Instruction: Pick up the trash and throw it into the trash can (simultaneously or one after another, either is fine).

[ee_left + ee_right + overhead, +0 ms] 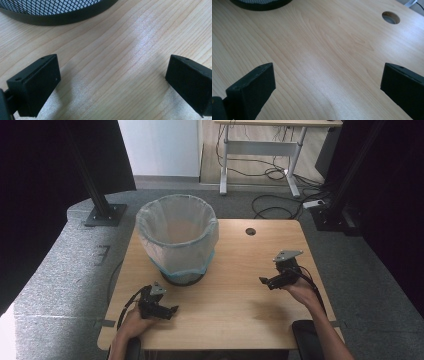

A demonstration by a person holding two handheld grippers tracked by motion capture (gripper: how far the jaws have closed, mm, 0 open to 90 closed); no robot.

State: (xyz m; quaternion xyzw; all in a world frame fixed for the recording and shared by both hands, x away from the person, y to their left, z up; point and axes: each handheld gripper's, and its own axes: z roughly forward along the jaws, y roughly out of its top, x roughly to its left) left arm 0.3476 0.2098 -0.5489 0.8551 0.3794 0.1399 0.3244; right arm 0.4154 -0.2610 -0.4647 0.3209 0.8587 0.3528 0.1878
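Bin (177,237) stands upright on the table (240,320), left of centre toward the far edge, lined with a pale bag (150,227) folded over the rim (blue band shows low on the wall). Black mesh base of it shows at the top of the left gripper view. Nothing touches it. Left gripper (167,311) sits low over the wood just in front of the bin, near side, jaws wide with bare table between them. Right gripper (267,281) is well apart from the bin on the right half, pointing left, jaws wide too, holding nothing. Cable hole (250,231) lies beyond it near the far edge.
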